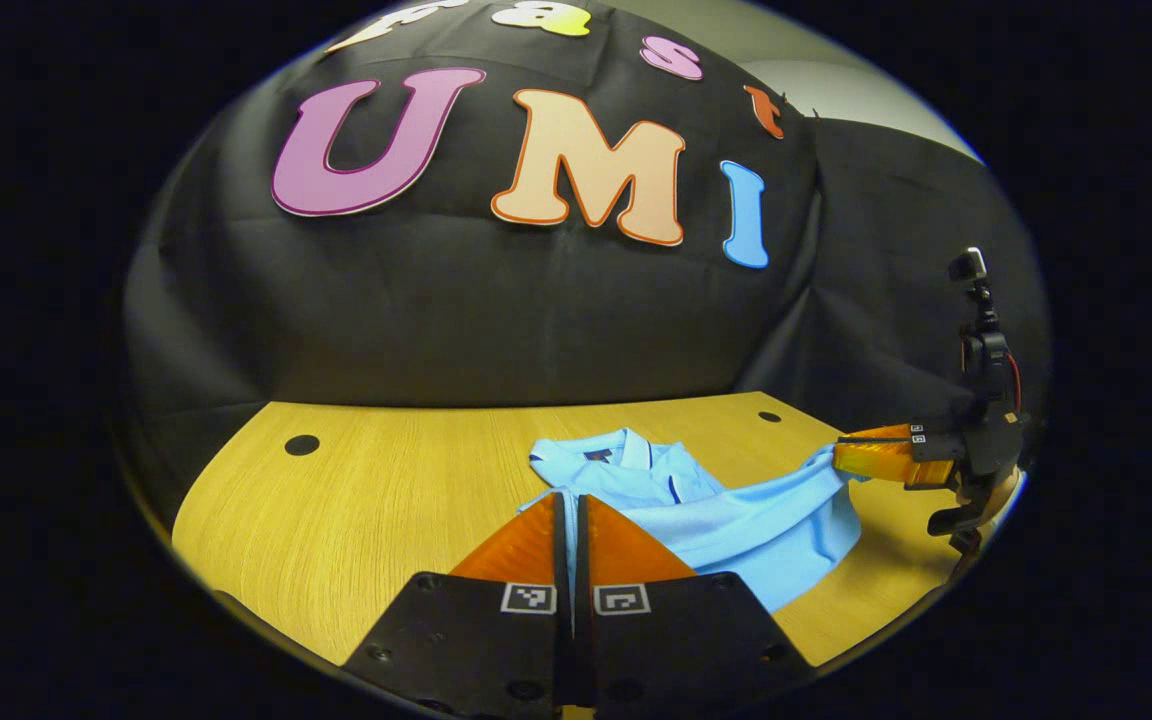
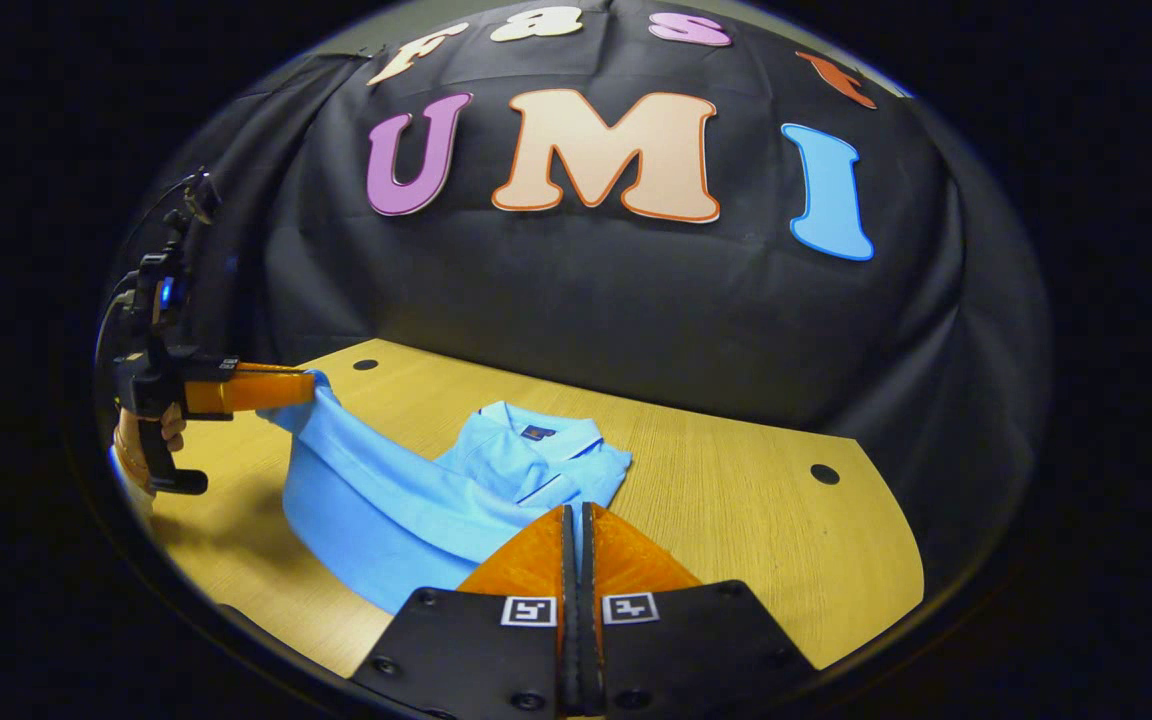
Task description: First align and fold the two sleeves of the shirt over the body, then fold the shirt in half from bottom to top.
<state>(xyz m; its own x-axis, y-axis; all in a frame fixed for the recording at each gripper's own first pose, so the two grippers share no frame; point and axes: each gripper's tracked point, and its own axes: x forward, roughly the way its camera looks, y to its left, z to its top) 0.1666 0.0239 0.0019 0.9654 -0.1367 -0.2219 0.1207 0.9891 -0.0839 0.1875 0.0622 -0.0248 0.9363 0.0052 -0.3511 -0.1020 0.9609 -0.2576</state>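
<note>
A light blue polo shirt of knit cloth (image 1: 726, 505) lies on the pale wooden tabletop (image 1: 386, 500), its collar (image 2: 536, 425) turned toward the black cloth wall at the back of the table. The collar end rests flat on the wood, while the lower part of the shirt is raised off the tabletop at two corners.

In the left gripper view, the left gripper (image 1: 568, 510) has its two fingers drawn together on the shirt's near edge, with blue cloth caught in the narrow slit between them. Off to the side of the shirt, the right gripper (image 1: 841, 450) pinches another corner of the hem and holds it up, so the fabric slopes from that corner down to the table.

In the right gripper view, the right gripper's own fingers are likewise pressed together over the cloth, and a hand (image 2: 141, 440) holds the left gripper's handle beside the shirt.
</note>
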